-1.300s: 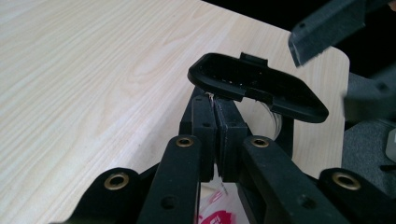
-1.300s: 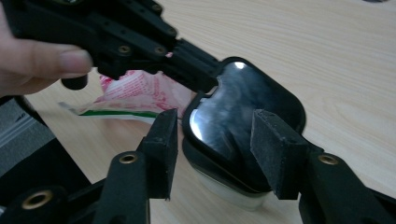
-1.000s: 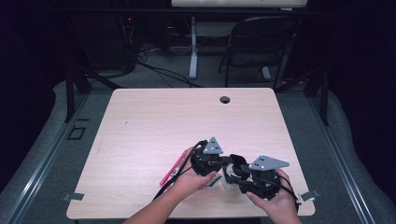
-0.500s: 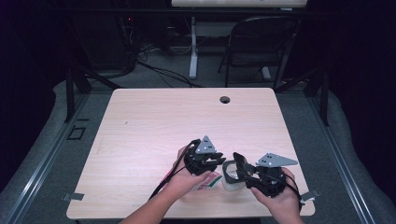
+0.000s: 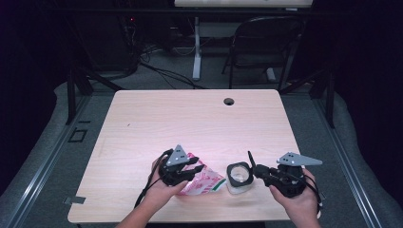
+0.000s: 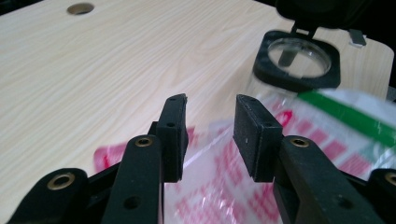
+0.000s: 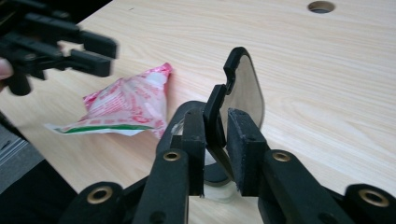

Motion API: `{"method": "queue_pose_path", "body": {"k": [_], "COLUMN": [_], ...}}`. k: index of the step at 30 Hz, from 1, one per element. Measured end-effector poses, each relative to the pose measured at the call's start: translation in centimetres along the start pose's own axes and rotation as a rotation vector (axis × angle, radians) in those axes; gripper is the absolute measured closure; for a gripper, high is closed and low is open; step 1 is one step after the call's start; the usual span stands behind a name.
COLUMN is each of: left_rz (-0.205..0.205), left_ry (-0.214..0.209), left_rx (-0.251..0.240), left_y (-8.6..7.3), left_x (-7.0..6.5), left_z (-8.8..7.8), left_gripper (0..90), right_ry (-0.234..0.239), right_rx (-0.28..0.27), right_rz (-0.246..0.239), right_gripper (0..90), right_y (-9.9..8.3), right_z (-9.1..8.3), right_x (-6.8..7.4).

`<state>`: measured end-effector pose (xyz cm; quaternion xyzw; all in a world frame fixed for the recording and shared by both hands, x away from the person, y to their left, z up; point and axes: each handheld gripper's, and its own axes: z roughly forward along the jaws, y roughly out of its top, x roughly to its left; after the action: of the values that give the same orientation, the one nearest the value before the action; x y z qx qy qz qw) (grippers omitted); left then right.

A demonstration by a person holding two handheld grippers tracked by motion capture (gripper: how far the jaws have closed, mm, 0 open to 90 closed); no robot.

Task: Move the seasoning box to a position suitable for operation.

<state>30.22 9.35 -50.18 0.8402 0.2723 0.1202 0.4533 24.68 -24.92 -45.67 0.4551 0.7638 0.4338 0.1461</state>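
The clear container (image 5: 239, 179) with its black square rim stood near the front edge of the worktop (image 5: 190, 118), its hinged lid (image 7: 240, 93) raised. The right gripper (image 7: 216, 135) had just been closing, and its fingers pinched that lid's edge. Just beside the container lay a red-and-white plastic bag (image 5: 204, 180). Over the bag, the left gripper (image 6: 211, 128) had just been opening, its fingers released, nothing gripped.
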Motion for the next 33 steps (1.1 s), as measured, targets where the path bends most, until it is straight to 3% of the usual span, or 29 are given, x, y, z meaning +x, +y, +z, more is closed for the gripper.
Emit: {"method": "queue_pose_path", "body": {"k": [9,11,17,22,26,33], "left_rz": [-0.038,-0.061,-0.065,-0.055,-0.059,-0.067], "left_ry": [0.045,0.047,0.051,0.055,0.053,0.068], "left_rx": [-0.018,-0.019,-0.014,-0.016,-0.014,0.000], "left_y": [-3.4,-3.9,-4.4,-4.6,-4.8,-5.3], "left_x": [1.4,1.8,2.0,1.9,2.0,1.9], "left_z": [-2.1,-2.4,-2.6,-2.5,-2.5,-2.7], "left_gripper": [60.9,60.7,60.1,58.4,57.8,57.3], "right_ry": [-0.034,-0.033,-0.017,-0.040,-0.029,-0.008], "right_rx": [-0.023,-0.030,-0.062,0.008,0.034,-0.003], "right_rz": [0.033,0.045,0.115,0.079,0.090,0.100], "right_gripper": [80.9,81.1,77.9,68.9,73.8,80.6], "right_y": [-0.2,-0.2,-0.6,-1.2,-1.7,-1.9], "right_z": [-0.6,-0.6,-0.6,0.9,2.1,2.9], "right_x": [-1.0,-1.3,-2.6,-2.5,-2.8,-3.9]}}
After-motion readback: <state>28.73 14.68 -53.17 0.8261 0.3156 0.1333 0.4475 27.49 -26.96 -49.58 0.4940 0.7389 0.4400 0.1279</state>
